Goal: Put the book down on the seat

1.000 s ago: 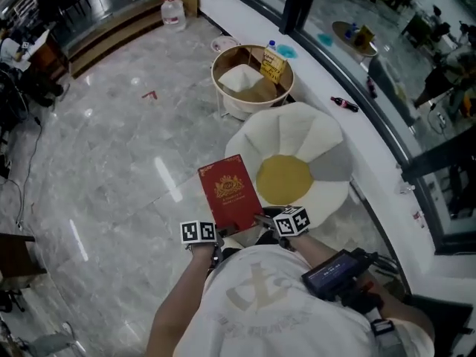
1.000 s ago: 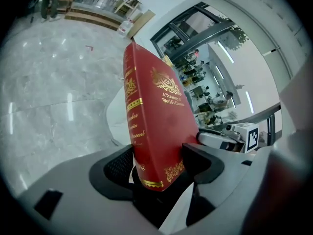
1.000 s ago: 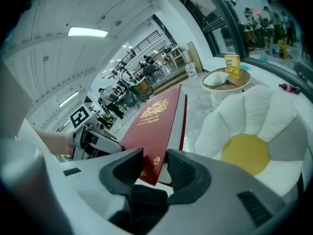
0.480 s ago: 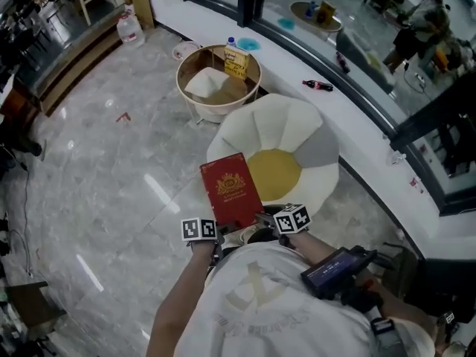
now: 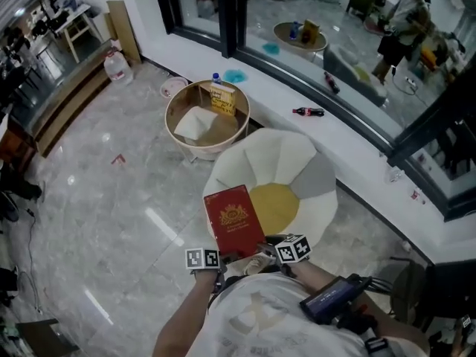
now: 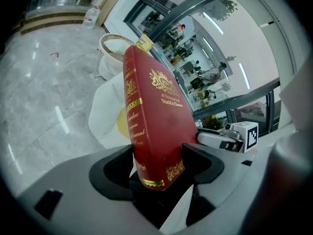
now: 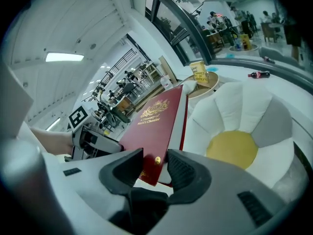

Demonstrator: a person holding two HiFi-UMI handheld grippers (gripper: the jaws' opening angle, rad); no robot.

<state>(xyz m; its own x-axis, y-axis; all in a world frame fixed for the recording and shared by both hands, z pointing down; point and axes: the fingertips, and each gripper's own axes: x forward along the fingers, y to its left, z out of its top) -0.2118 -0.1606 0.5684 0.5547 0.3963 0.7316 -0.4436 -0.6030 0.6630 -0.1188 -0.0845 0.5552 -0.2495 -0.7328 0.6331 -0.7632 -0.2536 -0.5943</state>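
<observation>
A red hardcover book [image 5: 234,220] with gold print is held above the floor by both grippers, front cover up. My left gripper [image 5: 222,258] is shut on its near left corner, and my right gripper [image 5: 262,247] is shut on its near right corner. In the left gripper view the book [image 6: 154,116] stands between the pads of the left gripper [image 6: 159,168]. In the right gripper view the right gripper [image 7: 155,163] clamps the book's [image 7: 156,124] corner. The seat [image 5: 286,158] is a white flower-shaped cushion with a yellow centre [image 5: 277,205], just beyond and right of the book.
A round wooden tub [image 5: 175,106] with white cloth and a yellow carton stands behind the seat. A cola bottle [image 5: 307,111] lies on the white ledge along the glass wall. A water jug [image 5: 117,67] stands at the far left on the marble floor.
Both grippers have carried the book forward towards the seat. Its far right edge now lies over the cushion's near left side, next to the yellow centre. The grips are unchanged.
</observation>
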